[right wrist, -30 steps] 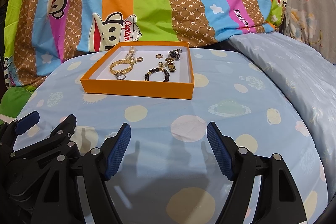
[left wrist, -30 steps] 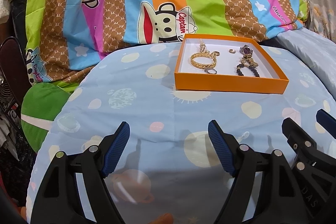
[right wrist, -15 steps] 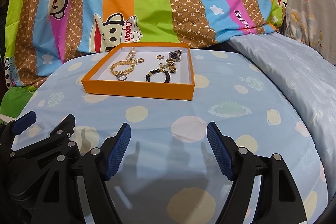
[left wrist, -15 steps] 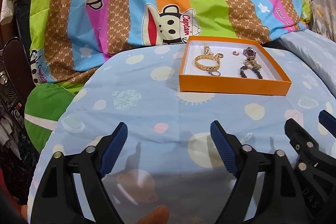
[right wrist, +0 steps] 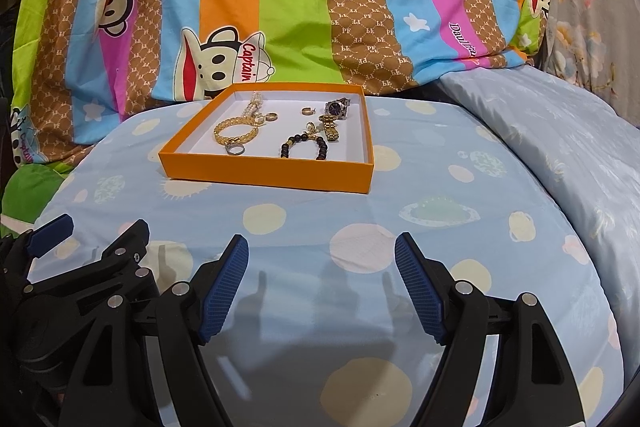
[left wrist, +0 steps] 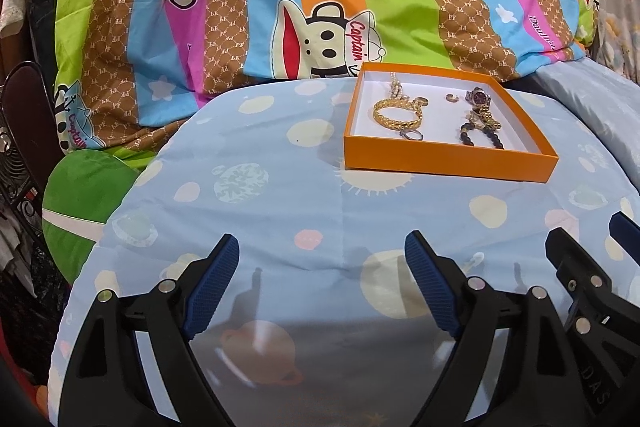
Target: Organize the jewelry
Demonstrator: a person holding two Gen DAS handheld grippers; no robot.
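Both empty, jaws spread wide: left tongs (left wrist: 322,277) and right tongs (right wrist: 320,277), well short of shallow orange cardboard tray (right wrist: 264,173) holding gold chain bracelet (right wrist: 234,133).

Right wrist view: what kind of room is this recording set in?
Probably a bedroom: the orange tray of jewelry sits on a planet-print sheet, with a striped cartoon-monkey quilt behind it.

Bright, even indoor light, soft shadows under each claw, sharp focus, fisheye bending and dark corners.
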